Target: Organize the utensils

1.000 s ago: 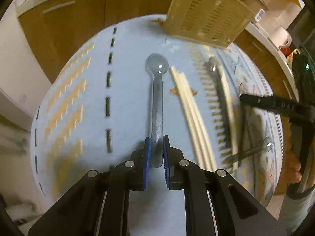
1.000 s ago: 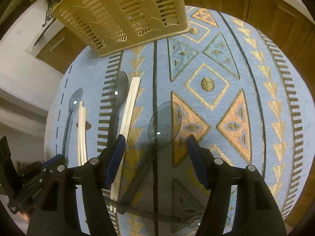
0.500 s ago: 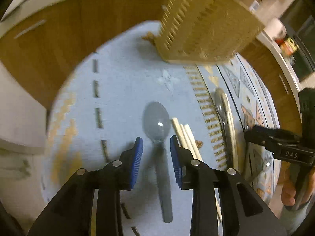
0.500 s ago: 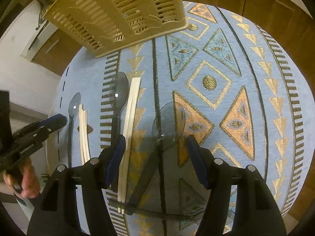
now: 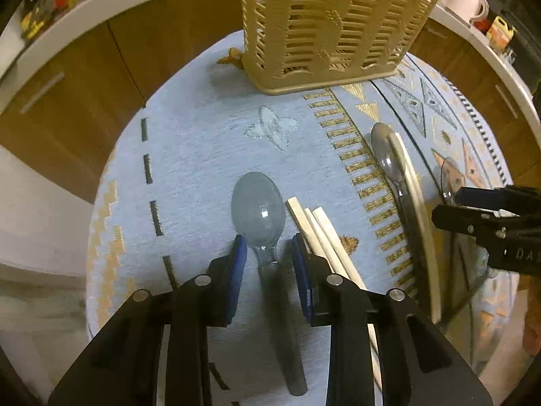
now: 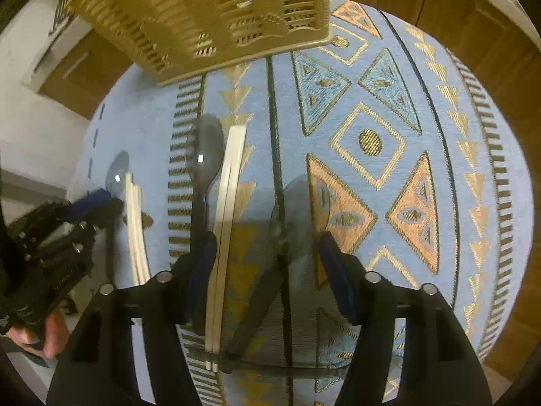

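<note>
My left gripper (image 5: 268, 255) is open, its jaws on either side of the neck of a clear grey plastic spoon (image 5: 258, 203) that lies on the blue patterned tablecloth (image 5: 203, 155). Pale chopsticks (image 5: 318, 230) lie just right of it. A second spoon (image 5: 385, 155) and another chopstick pair (image 5: 416, 203) lie further right. My right gripper (image 6: 267, 250) is open above a third clear spoon (image 6: 297, 213), with the chopstick pair (image 6: 230, 203) and second spoon (image 6: 204, 155) by its left finger. A beige slotted utensil basket (image 5: 334, 23) stands at the far side.
The table is round with its edge close on the left (image 5: 98, 237). Wooden cabinets (image 5: 84, 101) and a white counter (image 5: 473, 34) ring it behind. The left gripper (image 6: 67, 223) shows at the left of the right wrist view.
My left gripper opened off the grey spoon's handle and moved forward along it to the neck, closer to the basket. The right gripper stayed open and barely moved.
</note>
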Demonstrator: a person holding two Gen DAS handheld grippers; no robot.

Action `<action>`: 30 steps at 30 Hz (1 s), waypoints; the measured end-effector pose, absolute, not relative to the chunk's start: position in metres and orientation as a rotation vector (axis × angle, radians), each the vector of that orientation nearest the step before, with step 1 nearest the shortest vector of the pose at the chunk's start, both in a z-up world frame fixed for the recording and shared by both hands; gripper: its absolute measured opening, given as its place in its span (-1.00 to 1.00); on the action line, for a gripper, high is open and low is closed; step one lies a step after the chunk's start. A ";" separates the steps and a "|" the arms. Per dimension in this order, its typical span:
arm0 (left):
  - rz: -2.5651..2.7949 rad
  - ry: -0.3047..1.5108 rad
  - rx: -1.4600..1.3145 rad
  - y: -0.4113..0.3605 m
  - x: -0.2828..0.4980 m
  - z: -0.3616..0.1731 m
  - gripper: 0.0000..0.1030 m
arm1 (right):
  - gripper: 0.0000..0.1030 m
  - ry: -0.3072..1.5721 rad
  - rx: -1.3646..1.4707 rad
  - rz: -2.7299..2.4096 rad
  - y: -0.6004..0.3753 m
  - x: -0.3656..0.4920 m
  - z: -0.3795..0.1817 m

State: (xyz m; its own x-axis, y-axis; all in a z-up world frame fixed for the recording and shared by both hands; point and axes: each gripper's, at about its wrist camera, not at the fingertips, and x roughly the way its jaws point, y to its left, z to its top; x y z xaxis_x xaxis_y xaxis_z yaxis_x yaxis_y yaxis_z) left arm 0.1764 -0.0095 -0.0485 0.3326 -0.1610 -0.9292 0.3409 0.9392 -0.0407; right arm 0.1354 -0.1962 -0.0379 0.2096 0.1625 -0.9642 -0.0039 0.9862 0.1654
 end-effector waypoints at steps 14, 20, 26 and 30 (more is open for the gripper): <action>-0.290 1.164 0.213 -0.017 0.172 -0.048 -0.69 | -0.67 1.309 -0.141 0.067 -0.142 0.129 -0.040; -0.321 1.201 0.148 -0.012 0.181 -0.047 -0.71 | -0.66 1.358 -0.012 0.106 -0.165 0.139 -0.038; -0.366 1.227 0.063 0.003 0.194 -0.047 -0.82 | -0.66 1.363 0.015 0.101 -0.184 0.148 -0.037; -0.389 1.235 -0.001 0.014 0.195 -0.050 -0.82 | -0.10 1.389 0.068 0.082 -0.203 0.164 -0.035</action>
State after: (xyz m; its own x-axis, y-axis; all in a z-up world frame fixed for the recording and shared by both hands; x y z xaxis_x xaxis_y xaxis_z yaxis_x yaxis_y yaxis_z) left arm 0.1948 0.0140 -0.0499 0.2722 -0.2891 -0.9178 0.2882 0.9345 -0.2089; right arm 0.1638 -0.2031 -0.0354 0.1791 0.0984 -0.9789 -0.0179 0.9951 0.0968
